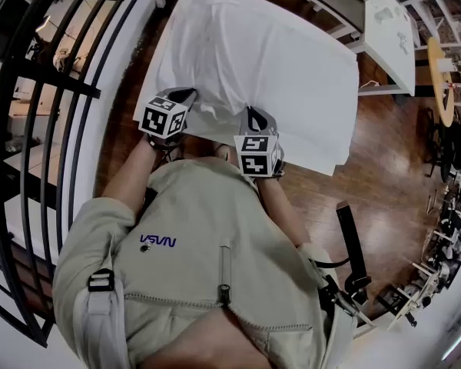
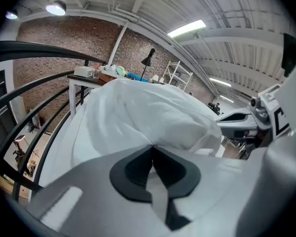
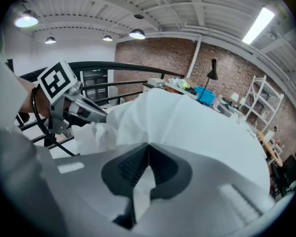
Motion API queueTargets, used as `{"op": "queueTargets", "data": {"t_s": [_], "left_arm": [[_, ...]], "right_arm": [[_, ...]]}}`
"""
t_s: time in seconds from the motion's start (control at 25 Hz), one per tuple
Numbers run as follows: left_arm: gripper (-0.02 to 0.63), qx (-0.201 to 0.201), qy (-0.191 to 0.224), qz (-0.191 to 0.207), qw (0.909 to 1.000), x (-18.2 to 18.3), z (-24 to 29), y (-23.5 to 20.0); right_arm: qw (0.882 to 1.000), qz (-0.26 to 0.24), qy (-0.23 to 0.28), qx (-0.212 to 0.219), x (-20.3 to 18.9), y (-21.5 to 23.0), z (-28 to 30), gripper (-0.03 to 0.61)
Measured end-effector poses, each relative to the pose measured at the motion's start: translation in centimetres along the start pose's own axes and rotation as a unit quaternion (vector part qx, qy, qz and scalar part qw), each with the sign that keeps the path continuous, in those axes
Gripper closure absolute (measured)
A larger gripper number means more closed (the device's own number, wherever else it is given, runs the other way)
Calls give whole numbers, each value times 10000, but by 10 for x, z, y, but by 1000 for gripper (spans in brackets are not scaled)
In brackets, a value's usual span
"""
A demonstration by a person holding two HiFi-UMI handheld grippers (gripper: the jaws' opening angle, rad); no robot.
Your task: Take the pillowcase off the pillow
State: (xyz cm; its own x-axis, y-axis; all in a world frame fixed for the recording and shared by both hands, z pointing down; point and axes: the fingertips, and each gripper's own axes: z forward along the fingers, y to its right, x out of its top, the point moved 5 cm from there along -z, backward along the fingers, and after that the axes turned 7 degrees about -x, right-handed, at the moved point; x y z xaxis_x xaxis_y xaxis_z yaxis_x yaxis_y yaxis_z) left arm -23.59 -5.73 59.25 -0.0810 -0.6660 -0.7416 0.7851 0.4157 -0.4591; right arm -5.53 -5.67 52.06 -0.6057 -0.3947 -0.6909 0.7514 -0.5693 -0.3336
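- A black railing (image 1: 65,81) curves along the left side, close to the desk (image 2: 56,152). A wooden floor (image 1: 369,198) spreads to the right, and a second white desk (image 1: 388,29) stands further off.
- A brick wall (image 2: 49,48), a black lamp (image 2: 149,58) and a white shelf rack (image 2: 177,75) stand behind. Nothing lies between the person and the near edge.
- The pillowcase (image 1: 253,60) lies on the desk. It is white, puffed and creased, and gathered into folds at its near edge.
- The left hand-held gripper (image 2: 152,146) has its jaws pressed together on a pinch of that white cloth.
- The right hand-held gripper (image 3: 149,144) is likewise clamped on the cloth, just beside the left one along the same edge.
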Motion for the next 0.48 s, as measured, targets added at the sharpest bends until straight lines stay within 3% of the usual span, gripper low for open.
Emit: {"op": "queueTargets", "data": {"t_s": [0.2,0.24,0.32,0.36,0.44,0.48], "left_arm": [[586,-167,659,470,9966,15,-26,13],[542,-282,666,610,9955,19,-28,16],[403,-524,391,948,9934,22,-21,22],[368,-588,167,1157,9914,22,-14,25],[364,-551,-222,1536,9864,21,1,27],[394,-489,-338,1646,9846,20,7,27]], "right_arm": [[9999,28,24,95,-1,-3,5,574],[9999,36,24,125,0,-5,5,574],[9998,2,67,173,3,-7,5,574],[9997,-4,109,200,5,-9,5,574],[9995,-16,197,263,9,-12,5,574],[9993,-33,232,296,10,-14,4,574]]}}
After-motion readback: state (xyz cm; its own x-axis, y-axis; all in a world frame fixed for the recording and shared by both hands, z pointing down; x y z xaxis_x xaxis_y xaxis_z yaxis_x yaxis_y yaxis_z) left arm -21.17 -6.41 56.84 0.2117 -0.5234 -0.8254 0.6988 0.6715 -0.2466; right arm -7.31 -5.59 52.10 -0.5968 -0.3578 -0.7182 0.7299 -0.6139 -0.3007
